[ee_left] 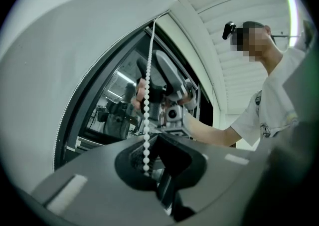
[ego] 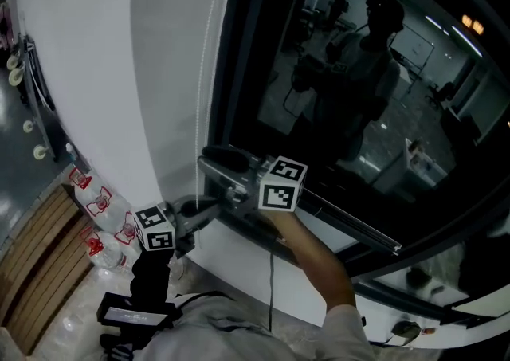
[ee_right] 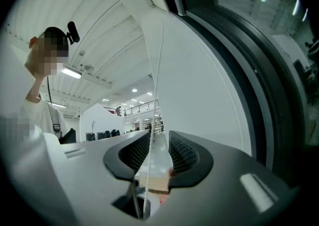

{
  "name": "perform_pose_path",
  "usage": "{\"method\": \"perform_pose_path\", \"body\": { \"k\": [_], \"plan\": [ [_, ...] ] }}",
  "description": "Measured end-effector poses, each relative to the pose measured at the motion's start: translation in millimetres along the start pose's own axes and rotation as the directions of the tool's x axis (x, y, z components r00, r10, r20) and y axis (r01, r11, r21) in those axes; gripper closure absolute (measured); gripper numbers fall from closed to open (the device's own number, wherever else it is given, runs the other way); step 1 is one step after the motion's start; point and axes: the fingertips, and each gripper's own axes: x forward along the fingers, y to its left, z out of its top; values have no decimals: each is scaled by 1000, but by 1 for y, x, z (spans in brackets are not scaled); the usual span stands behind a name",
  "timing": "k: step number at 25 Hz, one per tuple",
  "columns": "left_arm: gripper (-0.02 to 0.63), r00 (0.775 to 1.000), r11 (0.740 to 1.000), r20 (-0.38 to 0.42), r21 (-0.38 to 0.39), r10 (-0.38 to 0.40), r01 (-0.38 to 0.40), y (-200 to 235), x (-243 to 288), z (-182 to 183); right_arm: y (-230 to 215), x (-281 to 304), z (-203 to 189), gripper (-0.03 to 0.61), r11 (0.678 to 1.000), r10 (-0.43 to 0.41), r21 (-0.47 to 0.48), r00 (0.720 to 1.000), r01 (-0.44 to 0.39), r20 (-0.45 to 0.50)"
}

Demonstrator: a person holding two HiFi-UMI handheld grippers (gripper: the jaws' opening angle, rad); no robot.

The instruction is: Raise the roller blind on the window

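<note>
The person stands close to the window (ego: pixel 358 72), whose dark glass mirrors them. The blind's bead chain (ego: pixel 202 72) hangs straight down in front of the white wall (ego: pixel 103 72), just beside the window frame. The blind itself I cannot make out in any view.

Both tools meet at that chain, one above the other. The right forearm (ego: pixel 315 252), bare to the elbow, reaches up and forward from the body. It aims the right gripper (ego: pixel 204 158) leftward across the frame at the chain. In its own view the right gripper (ee_right: pixel 158 157) has its jaws standing apart. The chain (ee_right: pixel 152 120) runs loose through the gap, and neither ribbed pad presses on it.

The left gripper (ego: pixel 205 206) sits lower and nearer the wall, held on a dark-sleeved arm (ego: pixel 151 276) that comes up from below. It tilts up towards the same strand. In its own view the left gripper (ee_left: pixel 148 160) looks clamped on the chain (ee_left: pixel 147 120), though the gap there is dark. The beads vanish where the two jaws meet, and the strand rises taut from there past the other tool.

Down by the wall stand some plastic bottles (ego: pixel 103 216) with red labels.
</note>
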Motion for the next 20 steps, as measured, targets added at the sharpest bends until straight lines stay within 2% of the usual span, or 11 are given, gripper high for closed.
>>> {"method": "perform_pose_path", "body": {
  "k": [4, 10, 15, 20],
  "plan": [
    [615, 1000, 1000, 3, 1, 4, -4, 1, 0, 2, 7, 7, 74, 429, 995, 24, -98, 996, -16, 82],
    [615, 1000, 1000, 6, 11, 9, -10, 4, -3, 0, 22, 24, 170, 433, 971, 77, -238, 984, -37, 160],
    [615, 1000, 1000, 3, 7, 26, -26, 8, -6, 0, 34, 44, 221, 437, 951, 129, -300, 977, -73, 170],
    [615, 999, 999, 9, 11, 31, -32, 7, -8, 2, 46, 54, 252, 453, 942, 157, -324, 969, -88, 194]
  ]
}}
